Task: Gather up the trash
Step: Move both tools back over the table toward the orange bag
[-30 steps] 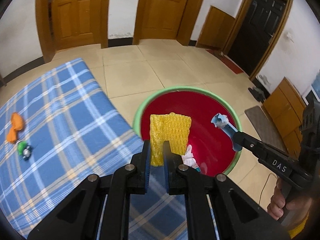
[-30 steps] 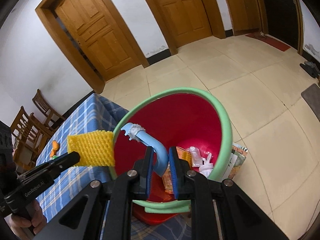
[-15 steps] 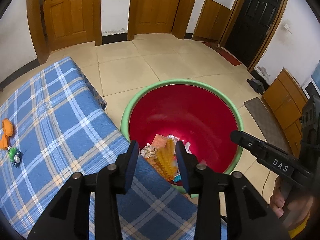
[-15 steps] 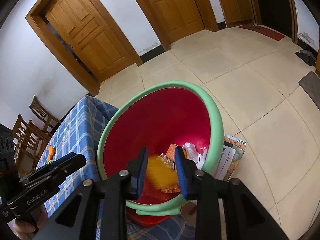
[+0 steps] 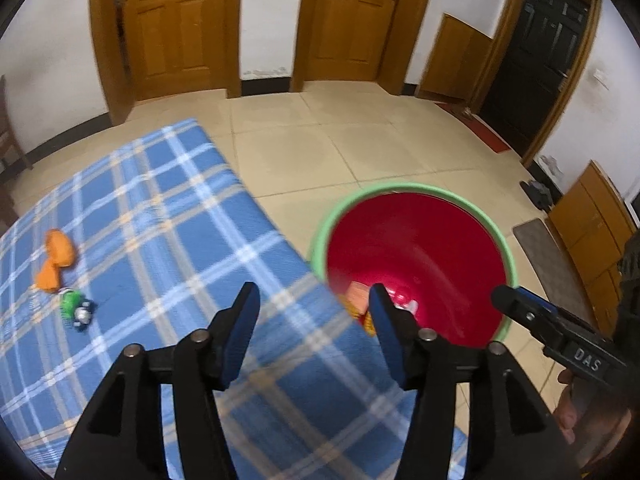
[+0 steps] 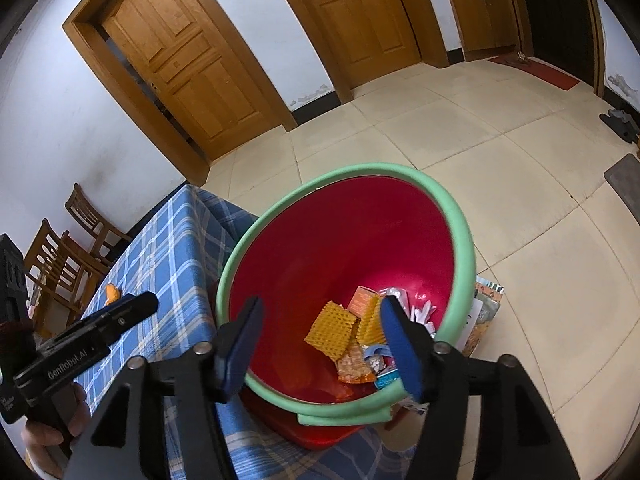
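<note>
A red bin with a green rim [image 5: 440,196] [image 6: 464,240] stands beside the blue plaid table [image 5: 160,216] [image 6: 176,248]. Inside lie yellow foam mesh pieces [image 6: 331,330], an orange wrapper [image 6: 352,364], white scraps and a blue tube [image 6: 376,351]. My left gripper [image 5: 314,330] is open and empty over the table edge. My right gripper [image 6: 322,340] is open and empty above the bin's near rim. On the table lie orange peel pieces [image 5: 56,264] and a small green item [image 5: 74,308].
Tiled floor surrounds the bin. Wooden doors [image 5: 180,24] line the far wall, a dark door [image 5: 536,64] at right. Wooden chairs [image 6: 68,248] stand left of the table. Papers [image 6: 484,308] lie on the floor beside the bin. A grey mat [image 5: 548,264] lies at right.
Both grippers opened: the yellow mesh and the blue tube dropped into the bin. The left gripper has swung left over the table.
</note>
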`<state>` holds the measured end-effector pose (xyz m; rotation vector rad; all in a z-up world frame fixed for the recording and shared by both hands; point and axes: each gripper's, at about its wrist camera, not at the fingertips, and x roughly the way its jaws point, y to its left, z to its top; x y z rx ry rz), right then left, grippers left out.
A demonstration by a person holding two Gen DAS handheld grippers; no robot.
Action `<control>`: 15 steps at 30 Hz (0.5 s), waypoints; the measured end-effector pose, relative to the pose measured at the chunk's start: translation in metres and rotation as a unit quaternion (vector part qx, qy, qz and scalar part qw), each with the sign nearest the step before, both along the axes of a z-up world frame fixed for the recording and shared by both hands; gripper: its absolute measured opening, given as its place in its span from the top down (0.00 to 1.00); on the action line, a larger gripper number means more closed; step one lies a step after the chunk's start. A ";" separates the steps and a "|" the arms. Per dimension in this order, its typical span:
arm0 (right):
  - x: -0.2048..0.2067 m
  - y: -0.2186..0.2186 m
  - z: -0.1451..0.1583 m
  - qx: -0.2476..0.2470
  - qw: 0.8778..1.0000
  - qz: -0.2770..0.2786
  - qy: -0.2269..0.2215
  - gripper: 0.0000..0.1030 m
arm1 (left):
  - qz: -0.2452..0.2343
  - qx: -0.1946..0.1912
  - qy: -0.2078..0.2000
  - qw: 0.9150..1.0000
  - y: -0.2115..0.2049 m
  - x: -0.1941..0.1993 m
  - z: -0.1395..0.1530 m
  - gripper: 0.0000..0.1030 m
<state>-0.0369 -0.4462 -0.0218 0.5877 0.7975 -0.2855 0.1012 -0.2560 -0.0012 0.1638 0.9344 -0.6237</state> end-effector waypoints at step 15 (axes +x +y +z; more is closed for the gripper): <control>0.033 0.045 0.015 -0.014 0.999 0.050 0.002 0.26 | 0.097 0.011 -0.022 0.995 0.082 0.045 0.007 0.38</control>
